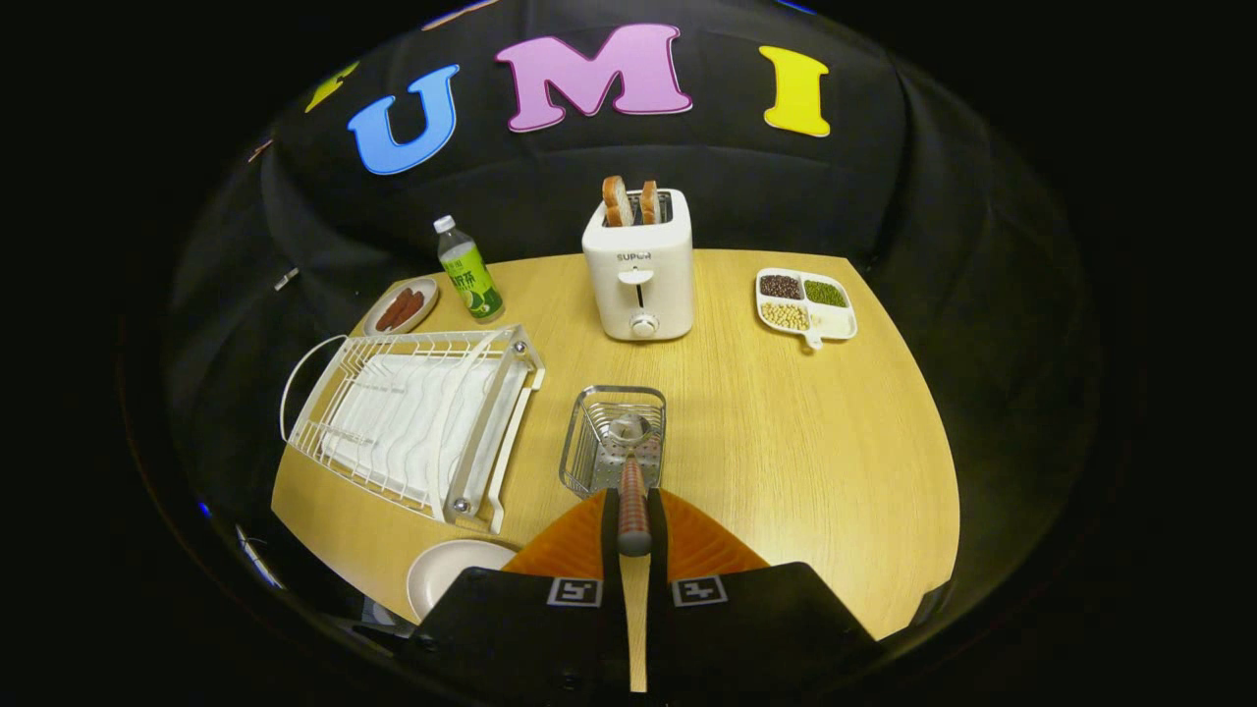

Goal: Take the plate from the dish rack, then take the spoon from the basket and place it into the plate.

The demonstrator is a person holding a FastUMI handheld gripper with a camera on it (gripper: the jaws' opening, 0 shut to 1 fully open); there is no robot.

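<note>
My gripper (633, 516) is shut on the spoon's reddish-brown handle (633, 506). The spoon's metal bowl (626, 428) points ahead and sits inside or just over the small steel mesh basket (589, 447), which stands right beyond my fingertips. The pale round plate (447, 570) lies on the wooden table (805, 452) just left of my fingers, partly hidden behind the gripper body. The white wire dish rack (412, 417) stands to the left of the basket with no plate in it.
A white toaster (639, 275) with two bread slices stands beyond the basket. A green-labelled bottle (469, 270) and a small dish of sausages (401, 306) sit behind the rack. A divided tray of beans (805, 304) is at the far right.
</note>
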